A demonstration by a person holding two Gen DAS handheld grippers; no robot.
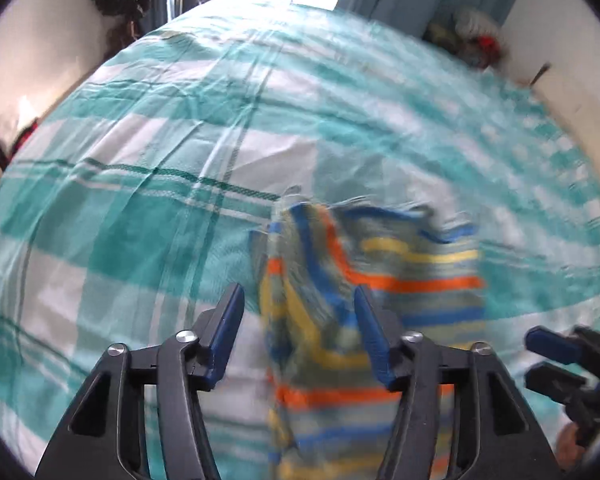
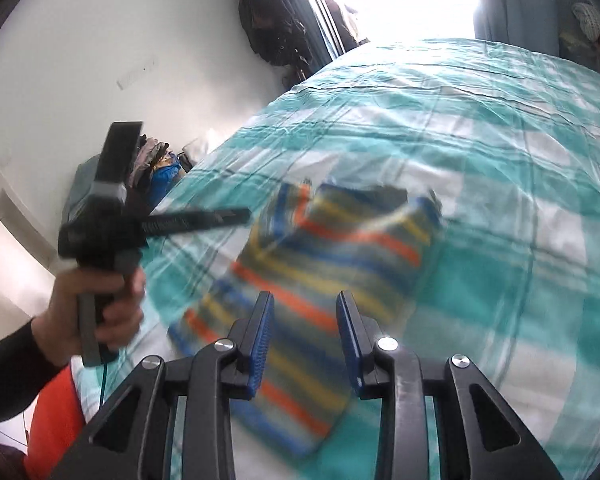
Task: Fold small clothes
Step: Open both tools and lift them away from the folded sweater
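A small knitted garment with blue, yellow, orange and grey stripes lies partly folded on a teal and white checked bedsheet. My left gripper hovers over the garment's left edge with its jaws apart and nothing pinched between its blue pads. In the right wrist view the same garment lies under my right gripper, whose jaws are also apart and hold nothing. A hand in a dark sleeve holds the blurred left gripper at the garment's left. The right gripper shows at the lower right of the left wrist view.
The bedsheet stretches far beyond the garment. White walls flank the bed. Dark clothes hang by a bright window, a heap of things lies beside the bed's left edge, and soft items are piled in the far right corner.
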